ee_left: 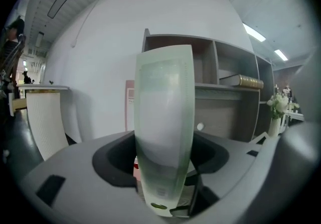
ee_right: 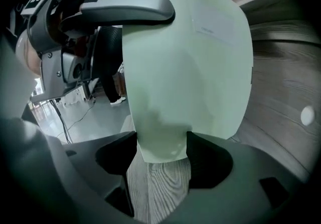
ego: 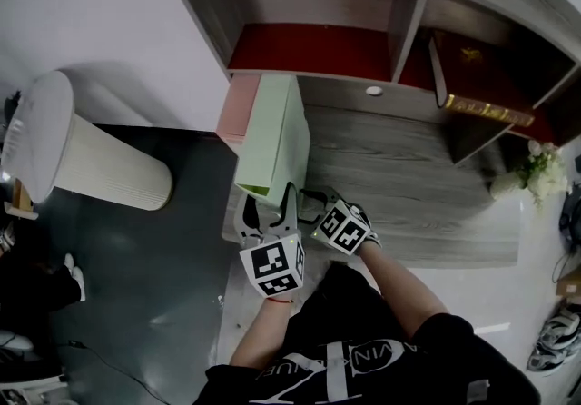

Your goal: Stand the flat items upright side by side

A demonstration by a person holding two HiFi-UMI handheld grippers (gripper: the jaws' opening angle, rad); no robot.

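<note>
A pale green flat box (ego: 272, 135) stands on edge at the left end of the wooden desk (ego: 408, 185), leaning against a pink flat item (ego: 238, 108) that is upright beside the shelf unit. Both grippers hold the near lower end of the box. My left gripper (ego: 265, 211) is shut on its narrow edge, and the green box (ee_left: 163, 127) fills the space between the jaws in the left gripper view. My right gripper (ego: 309, 203) is shut on a bottom corner of the green box (ee_right: 190, 67). The pink item (ee_left: 129, 105) shows just behind the box.
The shelf unit has red-lined compartments (ego: 313, 49); a dark red book with gilt edges (ego: 472, 76) lies tilted in the right one. White flowers (ego: 536, 172) stand at the desk's right end. A white ribbed bin (ego: 82, 158) stands on the dark floor to the left.
</note>
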